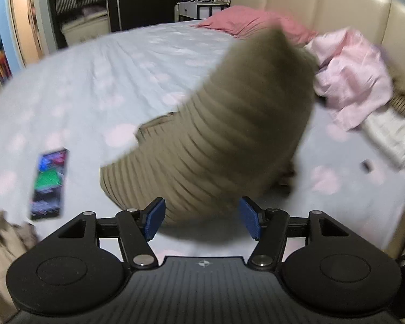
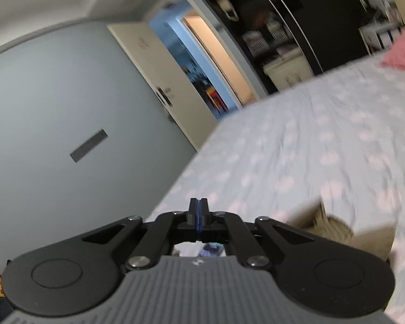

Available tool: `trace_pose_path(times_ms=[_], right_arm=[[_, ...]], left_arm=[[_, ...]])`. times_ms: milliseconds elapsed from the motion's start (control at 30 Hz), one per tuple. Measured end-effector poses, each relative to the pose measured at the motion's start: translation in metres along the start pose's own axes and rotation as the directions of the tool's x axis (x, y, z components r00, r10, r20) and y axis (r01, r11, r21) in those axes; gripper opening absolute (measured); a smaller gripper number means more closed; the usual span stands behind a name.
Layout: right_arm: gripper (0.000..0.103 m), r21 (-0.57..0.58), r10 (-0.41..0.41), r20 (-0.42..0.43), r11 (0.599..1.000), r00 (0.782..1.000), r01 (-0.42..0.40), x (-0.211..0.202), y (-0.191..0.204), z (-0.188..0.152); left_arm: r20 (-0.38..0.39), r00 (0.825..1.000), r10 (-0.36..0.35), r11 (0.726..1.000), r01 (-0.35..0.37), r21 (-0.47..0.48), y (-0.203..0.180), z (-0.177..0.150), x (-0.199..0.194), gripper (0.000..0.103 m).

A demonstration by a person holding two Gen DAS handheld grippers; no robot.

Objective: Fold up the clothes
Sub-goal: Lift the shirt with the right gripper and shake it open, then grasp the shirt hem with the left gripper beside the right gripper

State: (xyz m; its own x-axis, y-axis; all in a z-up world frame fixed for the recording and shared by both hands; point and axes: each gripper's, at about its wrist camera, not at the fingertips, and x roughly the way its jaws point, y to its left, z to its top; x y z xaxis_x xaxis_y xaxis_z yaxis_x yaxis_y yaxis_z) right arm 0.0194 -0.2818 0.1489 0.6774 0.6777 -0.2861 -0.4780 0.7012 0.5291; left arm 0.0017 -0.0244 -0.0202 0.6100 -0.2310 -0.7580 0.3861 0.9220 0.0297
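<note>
My left gripper [image 1: 202,217] has its blue pads [image 1: 156,218] wide apart, with nothing between them. Just in front of it, the olive ribbed garment [image 1: 216,135] stands up in a blurred mound near the middle of the bed [image 1: 108,75]; I cannot tell what holds it up. My right gripper [image 2: 199,217] has its fingers pressed together, and I see no cloth between them.

Only the left view shows the pink clothes [image 1: 351,78] piled near the headboard edge, and a phone [image 1: 50,183] lying flat toward the left edge. The right view shows just a corner of the garment low beside the tool.
</note>
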Motion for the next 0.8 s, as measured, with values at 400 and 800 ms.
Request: trace_pose_path(times_ms=[400, 800], right_arm=[[0.037, -0.035, -0.287, -0.309, 0.956, 0.907, 0.29, 0.048, -0.061, -0.05], [0.049, -0.026, -0.422, -0.493, 0.881, 0.76, 0.472, 0.068, -0.145, -0.093]], left_arm=[[-0.057, 0.998, -0.022, 1.0, 0.022, 0.004, 0.028, -0.01, 0.021, 0.059], [-0.119, 0.989, -0.087, 0.996, 0.084, -0.024, 0.075, -0.004, 0.076, 0.06]])
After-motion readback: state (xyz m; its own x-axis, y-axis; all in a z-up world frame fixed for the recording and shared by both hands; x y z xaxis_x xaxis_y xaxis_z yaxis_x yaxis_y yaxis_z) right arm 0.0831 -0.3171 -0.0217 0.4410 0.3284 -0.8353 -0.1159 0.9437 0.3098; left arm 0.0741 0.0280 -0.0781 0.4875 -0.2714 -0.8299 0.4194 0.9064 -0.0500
